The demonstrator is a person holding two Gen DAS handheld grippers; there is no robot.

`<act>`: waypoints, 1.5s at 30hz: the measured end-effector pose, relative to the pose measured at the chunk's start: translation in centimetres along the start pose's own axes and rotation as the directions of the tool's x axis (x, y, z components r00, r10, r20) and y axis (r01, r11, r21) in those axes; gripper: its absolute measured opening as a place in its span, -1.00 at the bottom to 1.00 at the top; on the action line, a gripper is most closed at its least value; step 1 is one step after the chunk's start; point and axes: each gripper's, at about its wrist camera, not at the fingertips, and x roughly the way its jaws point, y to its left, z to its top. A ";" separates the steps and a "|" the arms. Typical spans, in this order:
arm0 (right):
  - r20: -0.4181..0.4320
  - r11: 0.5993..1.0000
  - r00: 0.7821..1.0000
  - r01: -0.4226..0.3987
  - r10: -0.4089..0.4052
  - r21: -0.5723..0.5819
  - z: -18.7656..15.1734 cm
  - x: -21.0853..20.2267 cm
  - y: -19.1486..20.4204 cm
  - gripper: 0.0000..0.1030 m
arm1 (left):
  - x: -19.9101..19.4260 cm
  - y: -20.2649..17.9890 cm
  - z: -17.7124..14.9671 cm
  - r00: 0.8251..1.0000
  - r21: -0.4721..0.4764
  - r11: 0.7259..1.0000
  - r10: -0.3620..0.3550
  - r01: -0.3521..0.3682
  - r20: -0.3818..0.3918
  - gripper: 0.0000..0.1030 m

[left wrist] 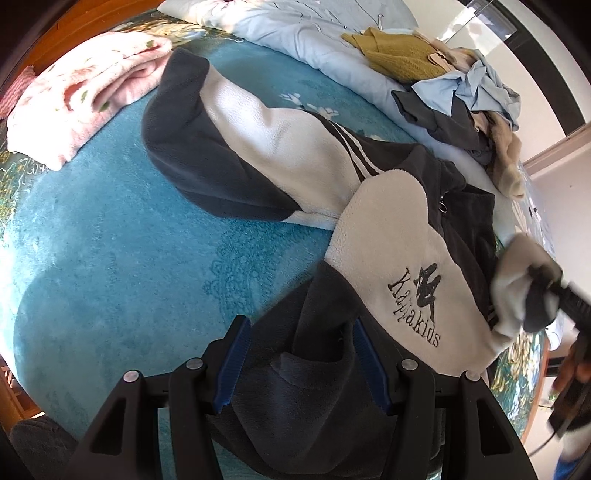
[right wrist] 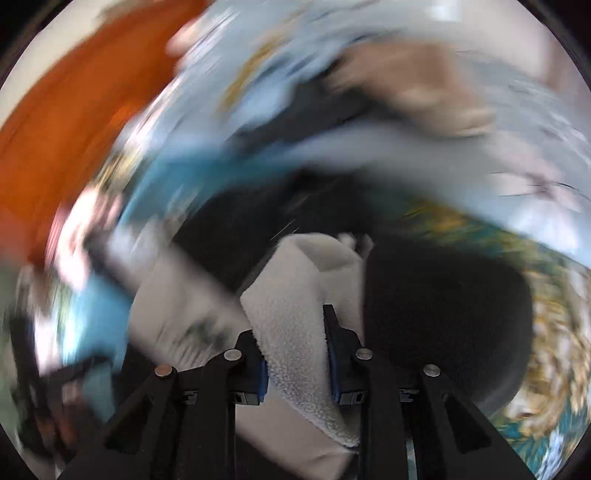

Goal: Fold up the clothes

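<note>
A dark grey and cream fleece jacket with a "Kappa kids" logo lies spread on the teal blanket of a bed. Its dark hem sits bunched between the blue pads of my left gripper, whose jaws stand wide apart. At the right edge of the left wrist view, my right gripper pinches the cream and dark sleeve end and holds it off the bed. The right wrist view is heavily motion-blurred; there my right gripper is shut on a cream fleece fold, with dark fleece beside it.
A folded pink floral blanket lies at the far left. A light blue quilt runs along the back. A heap of loose clothes, mustard, pale blue and dark, sits at the back right. Orange wood borders the bed.
</note>
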 end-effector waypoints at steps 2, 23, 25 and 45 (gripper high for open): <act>-0.106 0.997 0.994 -0.042 0.035 -0.058 -1.3 2.6 2.3 -0.47 | 0.1 -0.1 -0.1 1.000 0.003 1.000 -0.003 0.003 -0.006 0.20; 0.166 0.878 0.976 -0.200 0.140 0.435 -2.5 -3.4 -10.9 0.31 | 0.4 0.2 -0.2 0.999 -0.011 1.000 -0.016 0.015 -0.041 0.21; 0.145 0.894 0.978 -0.195 0.149 0.403 -2.9 -2.2 -10.5 0.31 | 0.2 0.4 -0.1 0.999 -0.016 1.000 -0.013 0.013 -0.036 0.21; 0.142 0.894 0.971 -0.233 0.192 0.383 2.4 -0.5 -8.6 -0.76 | 0.5 0.6 0.1 0.999 -0.006 1.000 -0.005 0.004 -0.050 0.22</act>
